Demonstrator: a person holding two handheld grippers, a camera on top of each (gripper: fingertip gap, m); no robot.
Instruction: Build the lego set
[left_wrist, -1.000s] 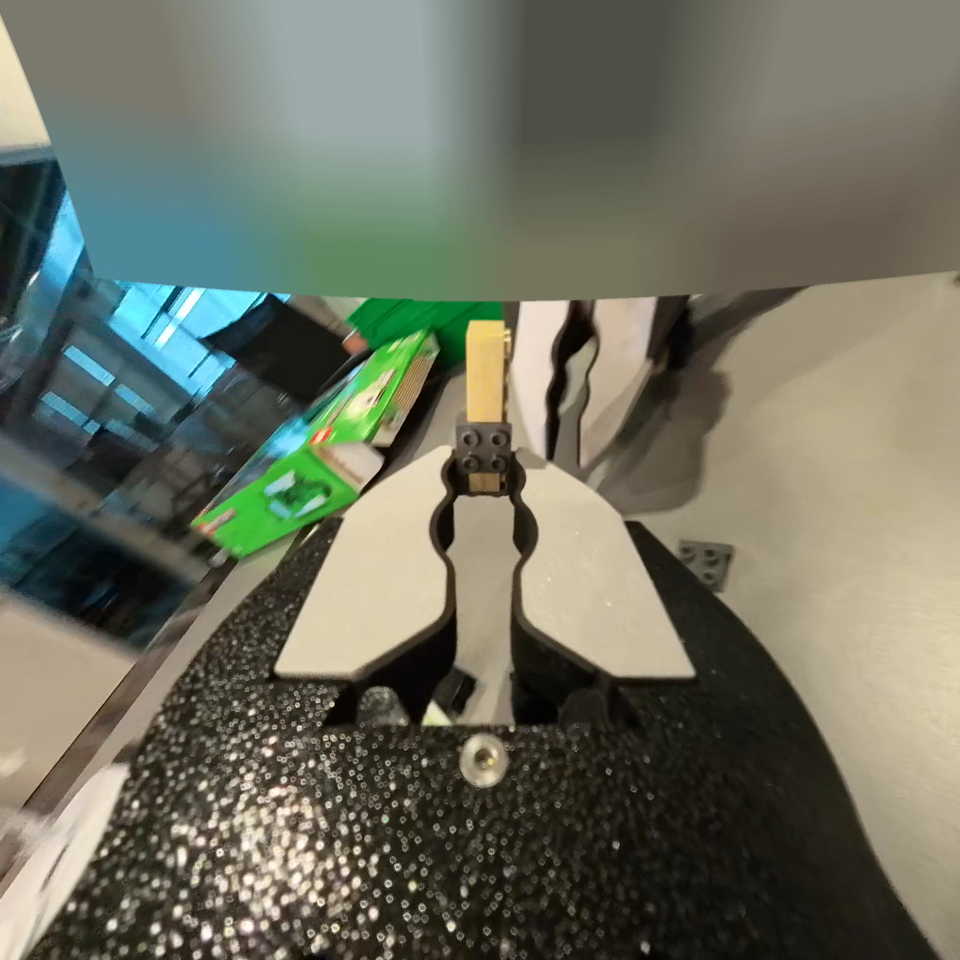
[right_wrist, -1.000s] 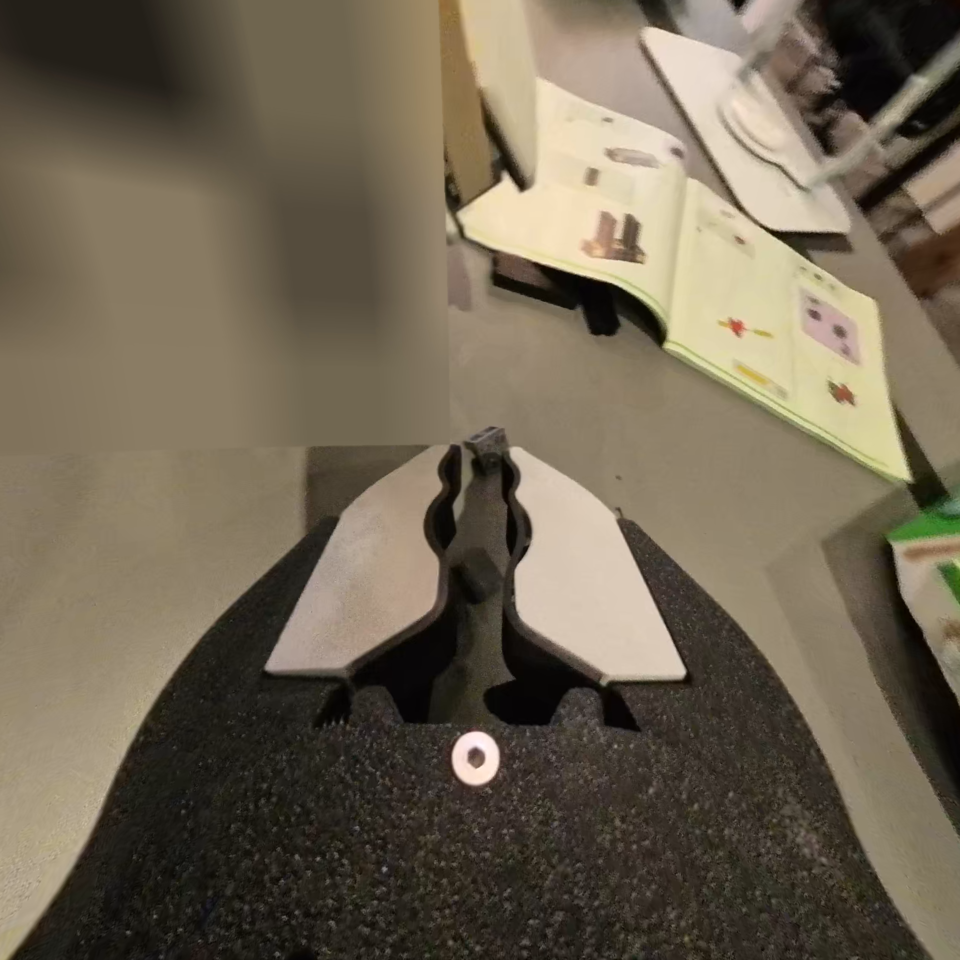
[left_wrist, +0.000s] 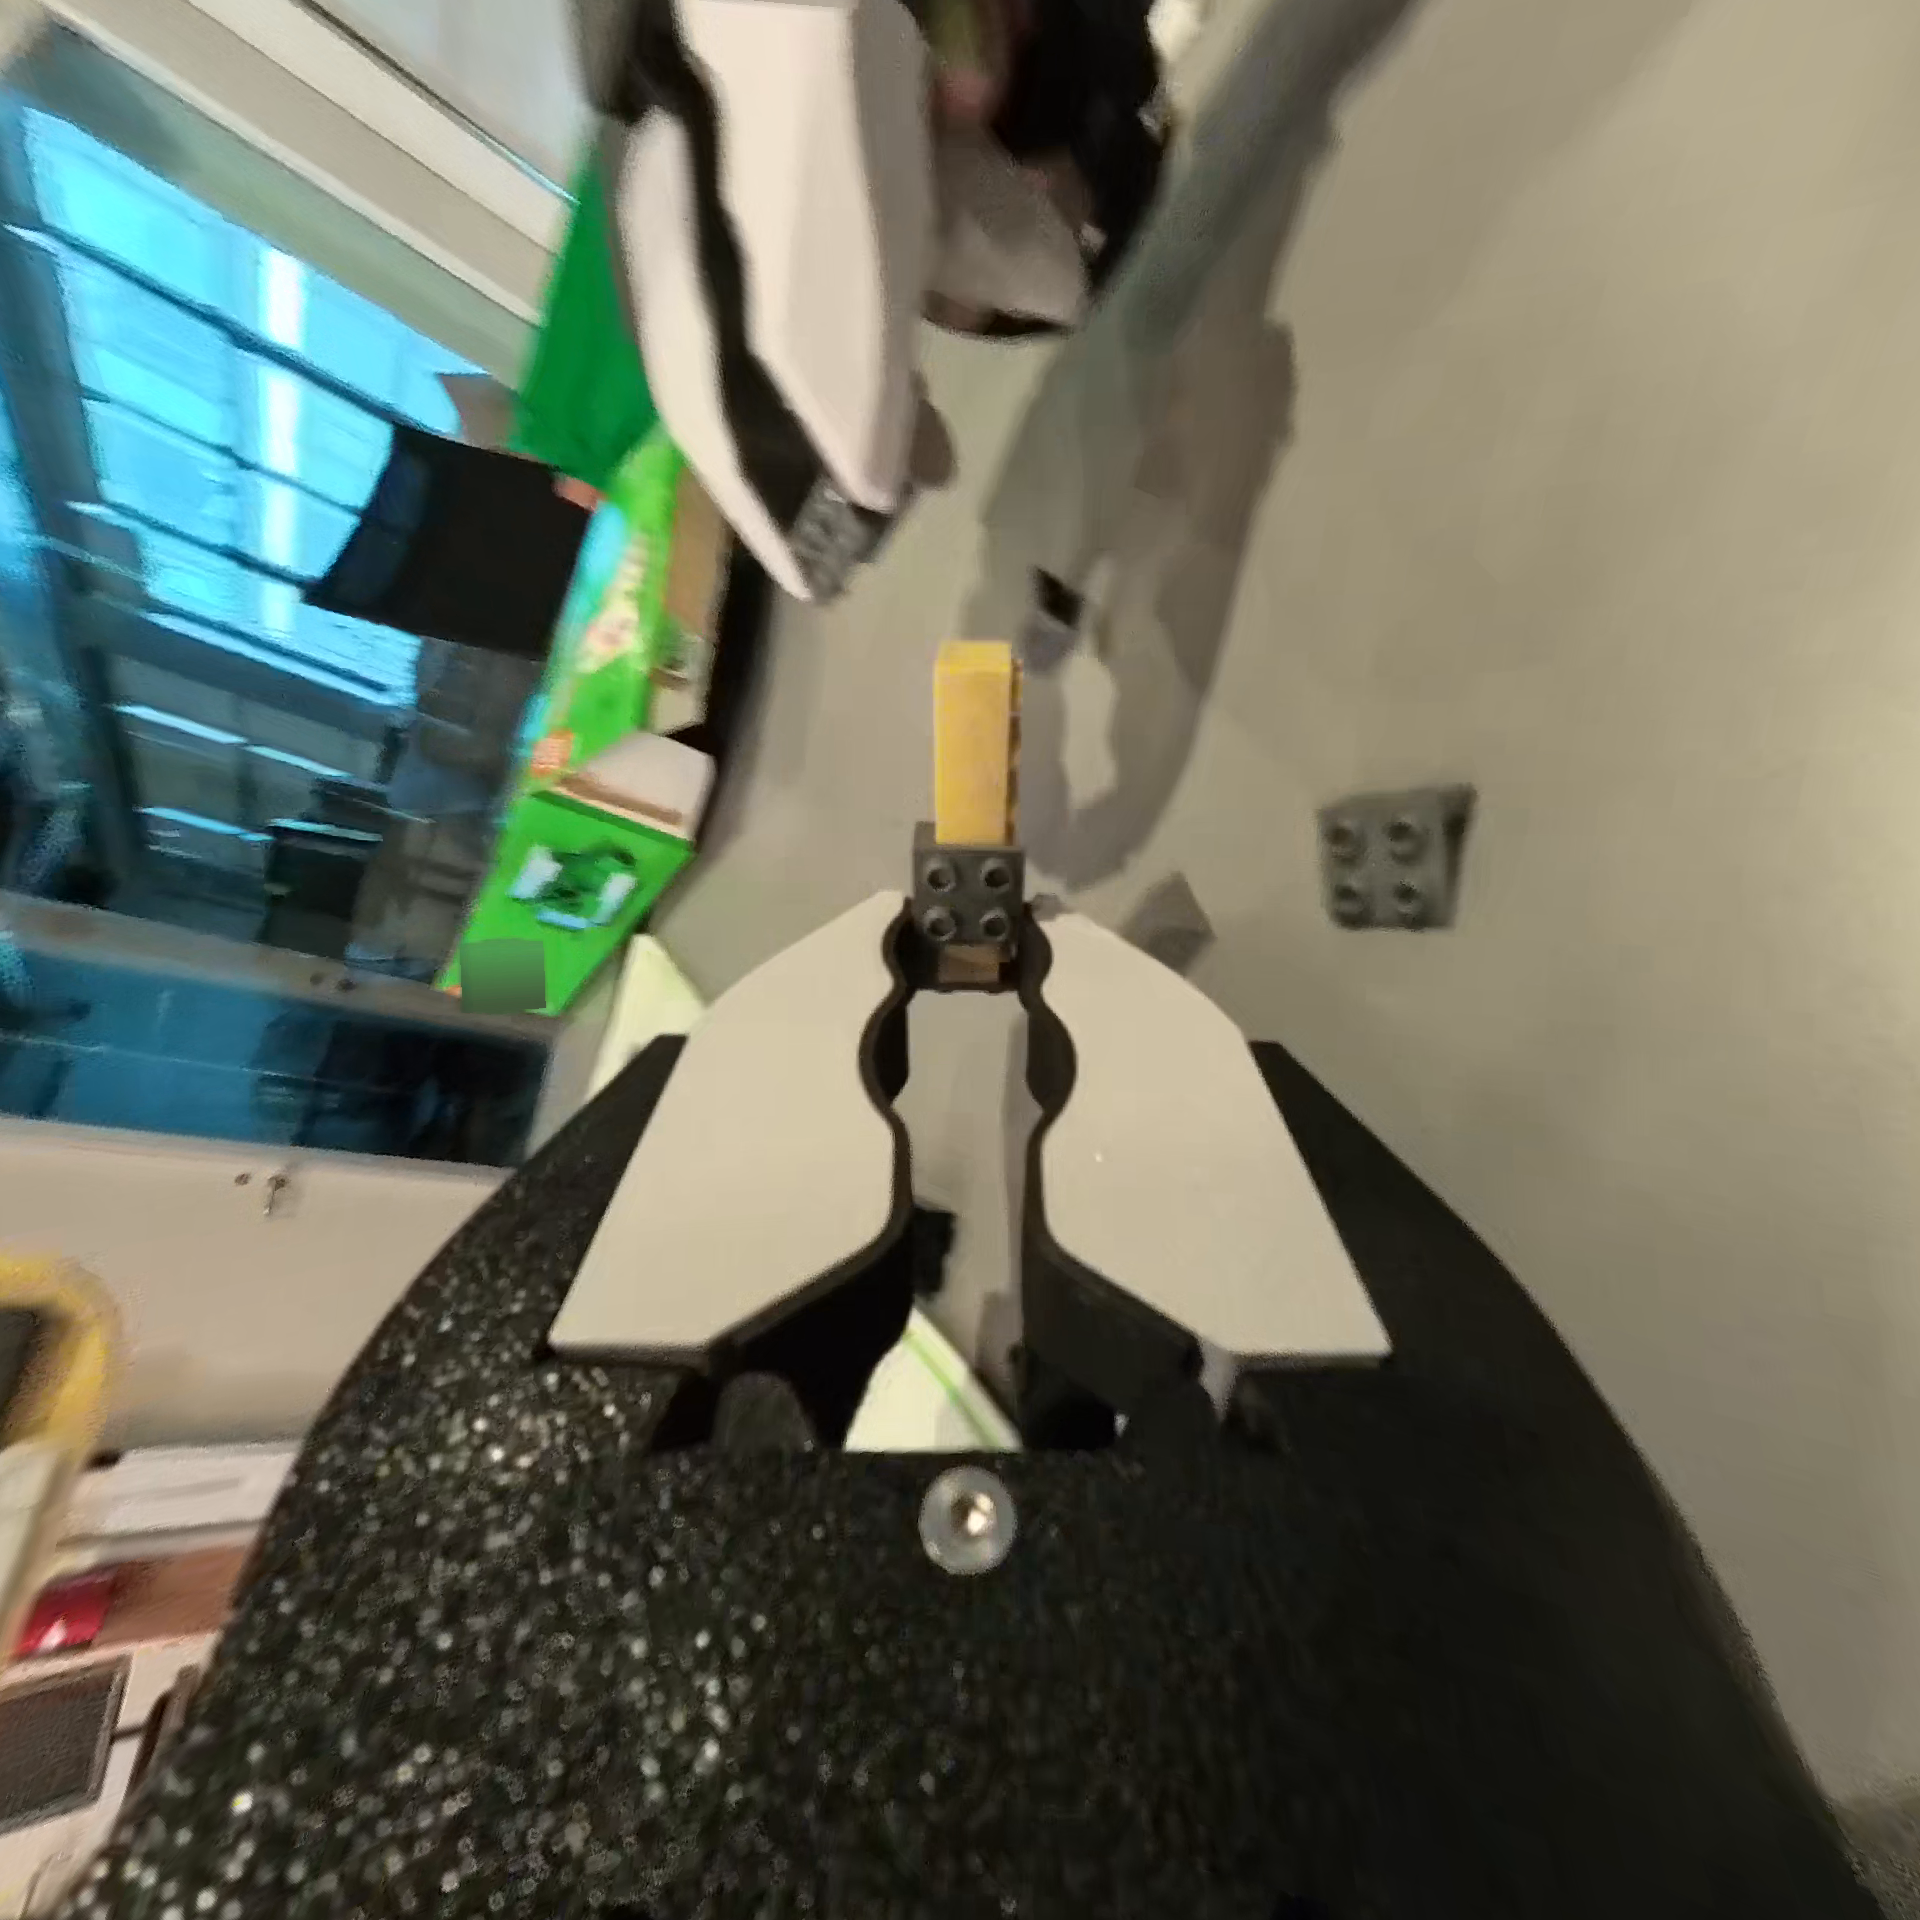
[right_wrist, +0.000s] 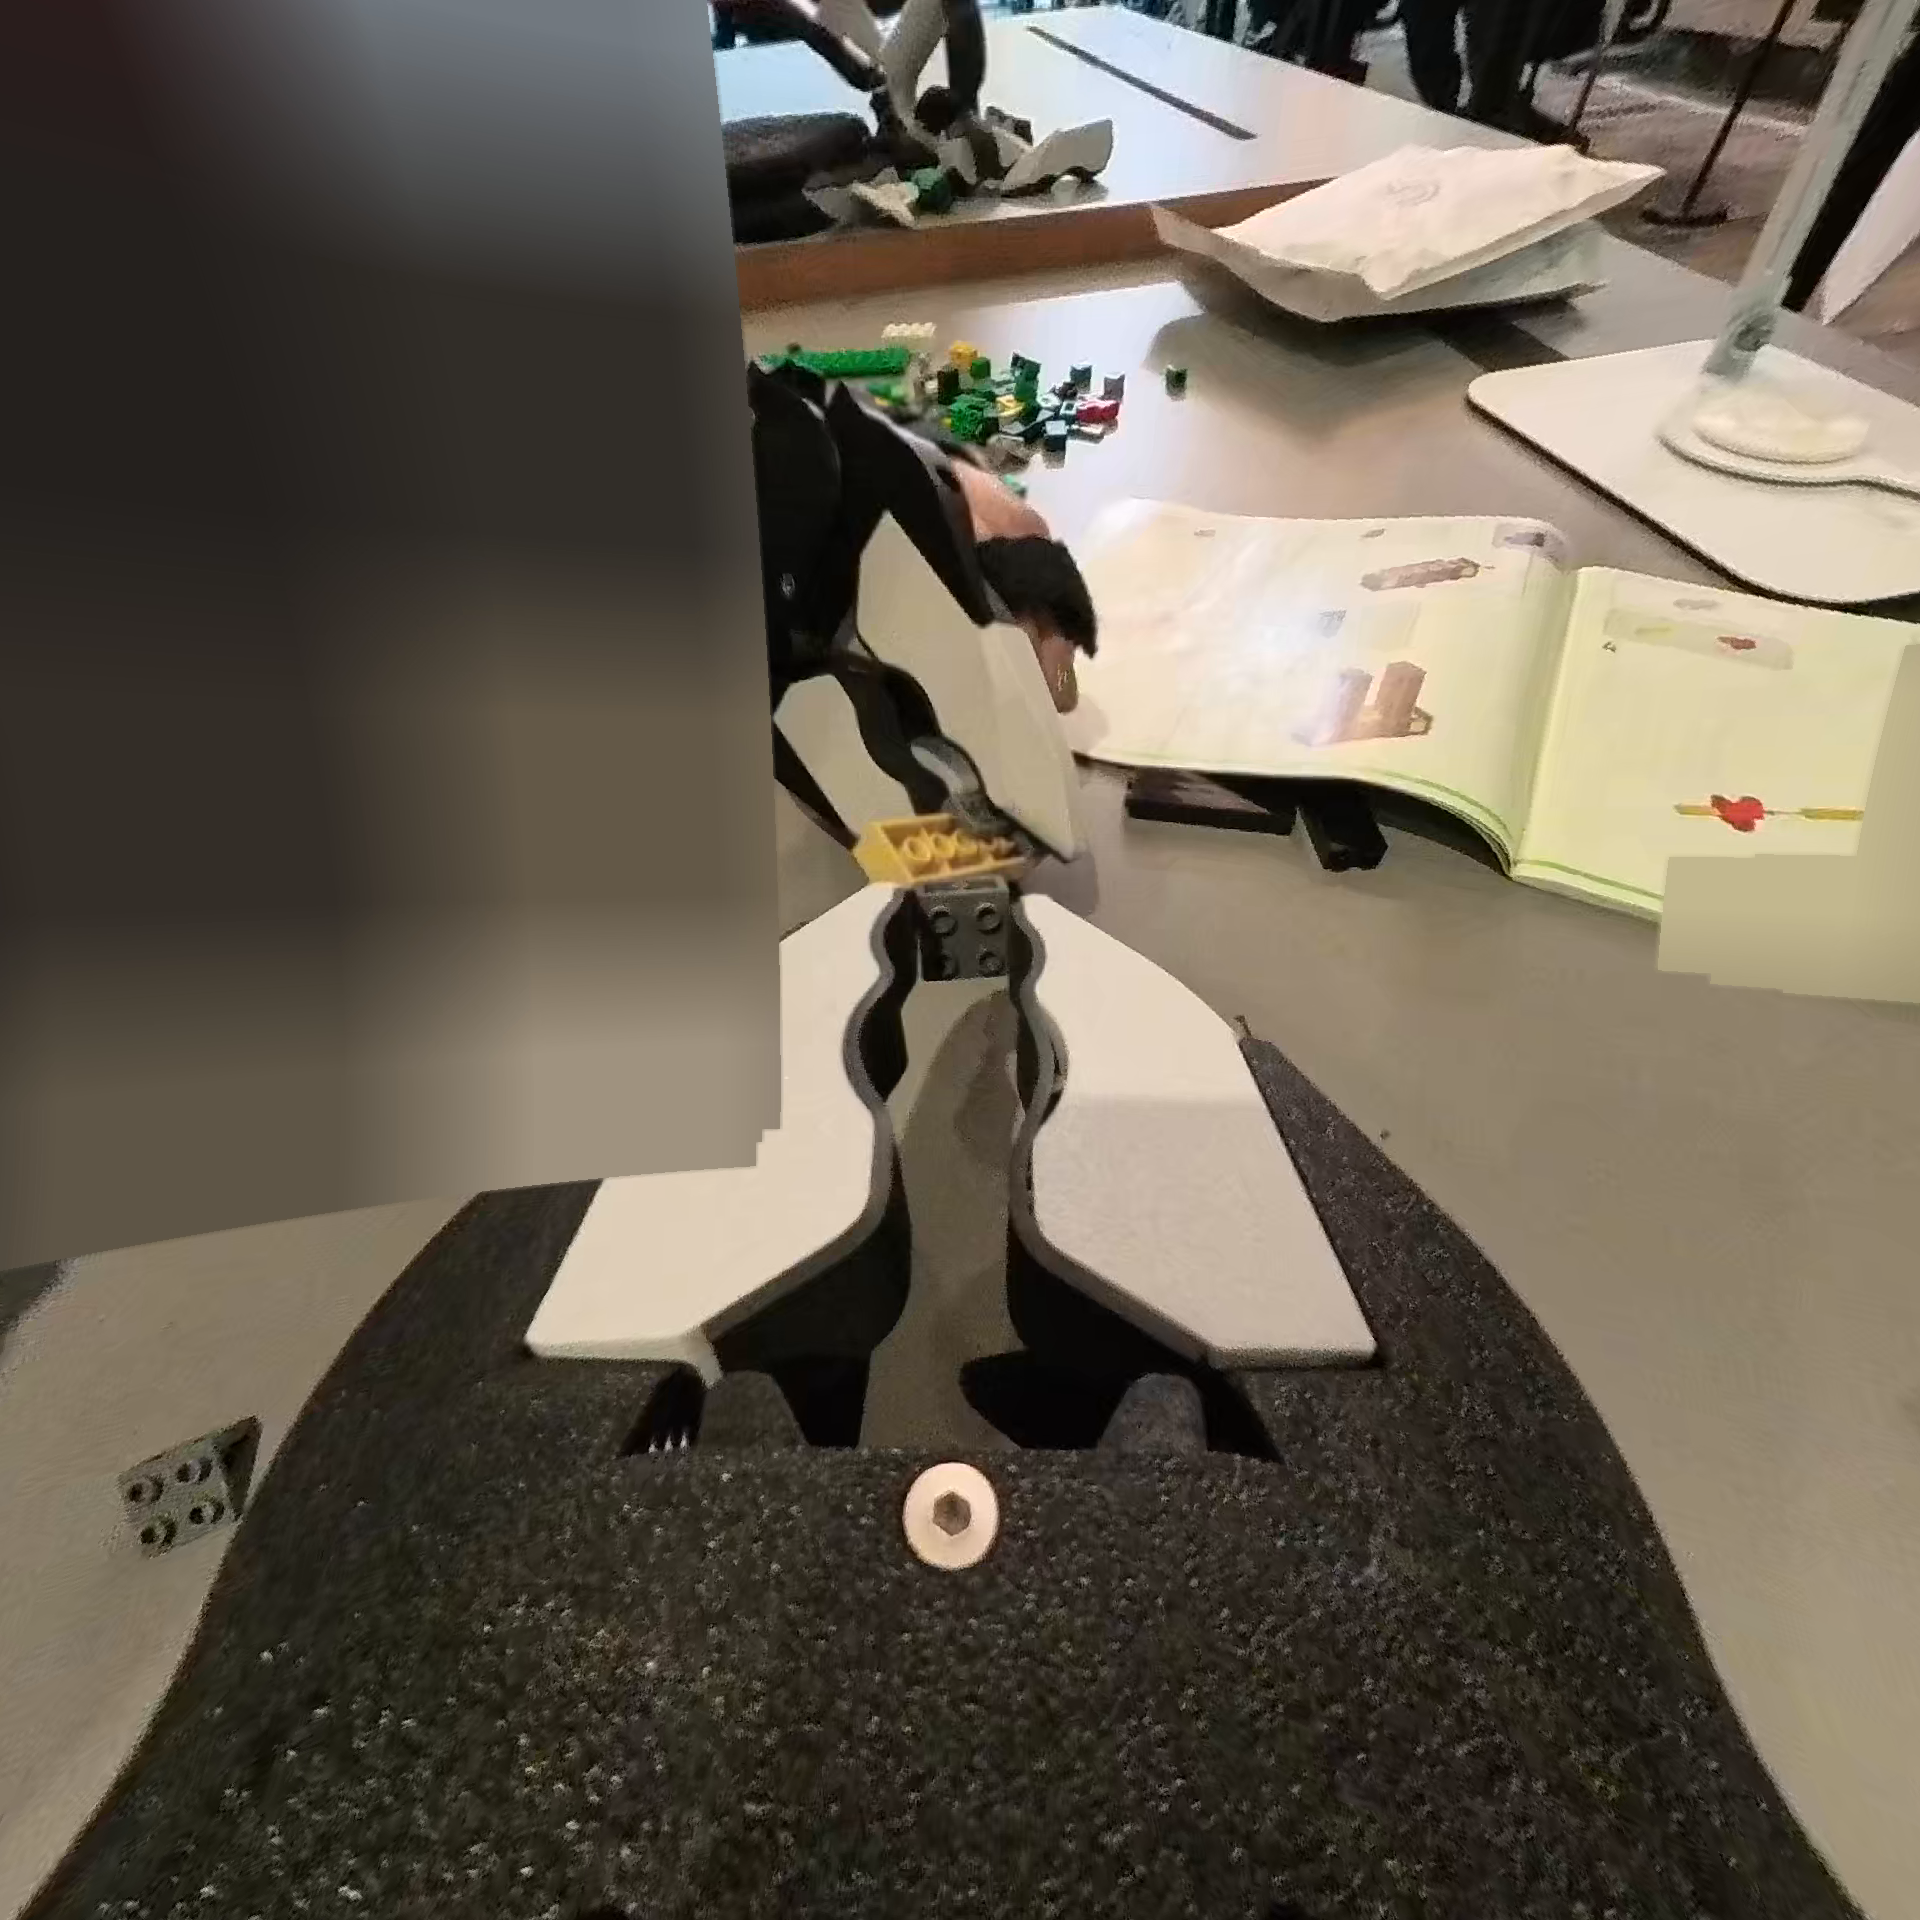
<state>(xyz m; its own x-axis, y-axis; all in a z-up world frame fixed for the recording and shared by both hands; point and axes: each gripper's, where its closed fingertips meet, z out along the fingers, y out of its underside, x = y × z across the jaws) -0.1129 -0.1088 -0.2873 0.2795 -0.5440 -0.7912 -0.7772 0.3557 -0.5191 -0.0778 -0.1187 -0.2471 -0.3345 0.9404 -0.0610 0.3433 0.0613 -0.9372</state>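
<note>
A loose plate (right_wrist: 187, 1496) lay on the table (right_wrist: 1455, 1143) left of the right gripper (right_wrist: 966, 914), the booklet (right_wrist: 1455, 707) beyond

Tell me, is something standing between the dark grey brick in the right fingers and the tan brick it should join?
Nothing visible does. The right gripper holds the grey brick just below the tan brick held by the left gripper; no loose piece lies between them.
</note>
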